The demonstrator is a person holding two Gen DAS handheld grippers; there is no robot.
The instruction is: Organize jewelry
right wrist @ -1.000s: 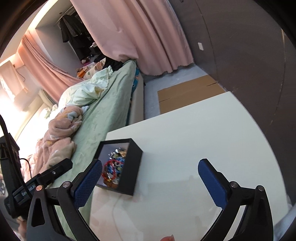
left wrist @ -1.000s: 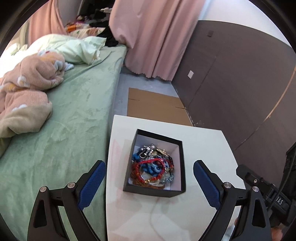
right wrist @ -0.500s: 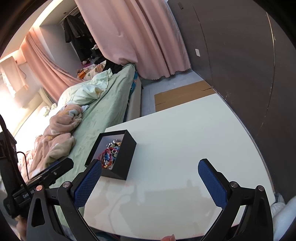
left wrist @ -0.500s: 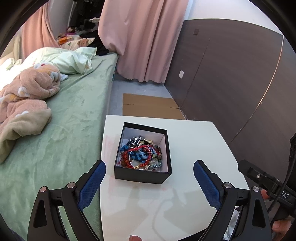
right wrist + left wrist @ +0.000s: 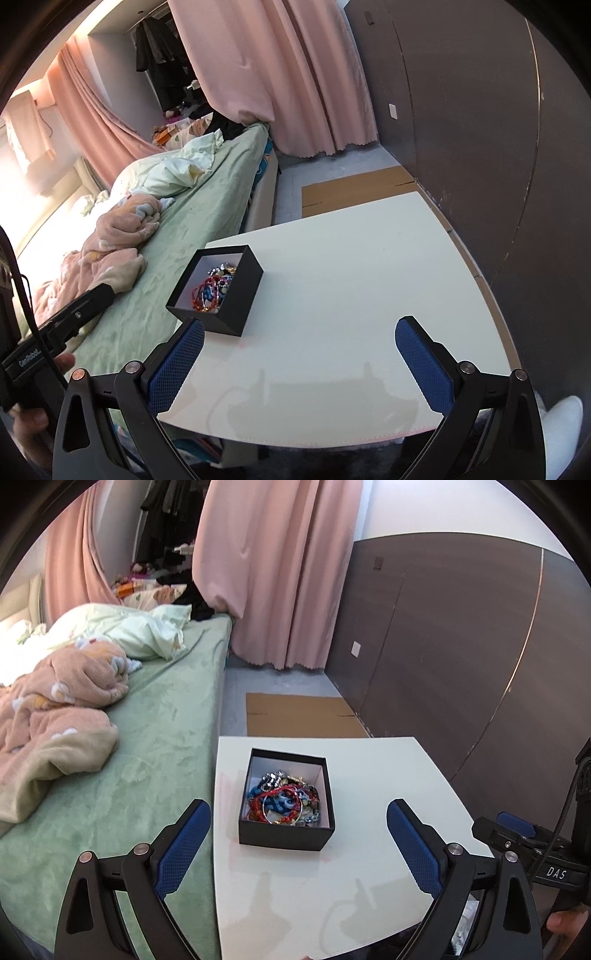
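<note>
A black open box (image 5: 286,836) with a white lining sits on the left part of a white table (image 5: 373,775). It holds a tangle of jewelry (image 5: 284,799): red, blue and silver bracelets and chains. My left gripper (image 5: 298,812) is open and empty, held above the table's near side, with the box between and beyond its fingers. In the right wrist view the box (image 5: 236,295) and the jewelry (image 5: 212,288) lie to the left. My right gripper (image 5: 299,332) is open and empty over the bare table (image 5: 351,277).
A bed with a green sheet (image 5: 147,738) and a pink blanket (image 5: 55,701) runs along the table's left edge. A dark wall (image 5: 461,646) is to the right. Flat cardboard (image 5: 303,720) lies on the floor beyond the table. Pink curtains (image 5: 277,572) hang at the back.
Both grippers have pulled back and risen away from the box, so it looks smaller and farther. Both stay open and empty. The box has not moved.
</note>
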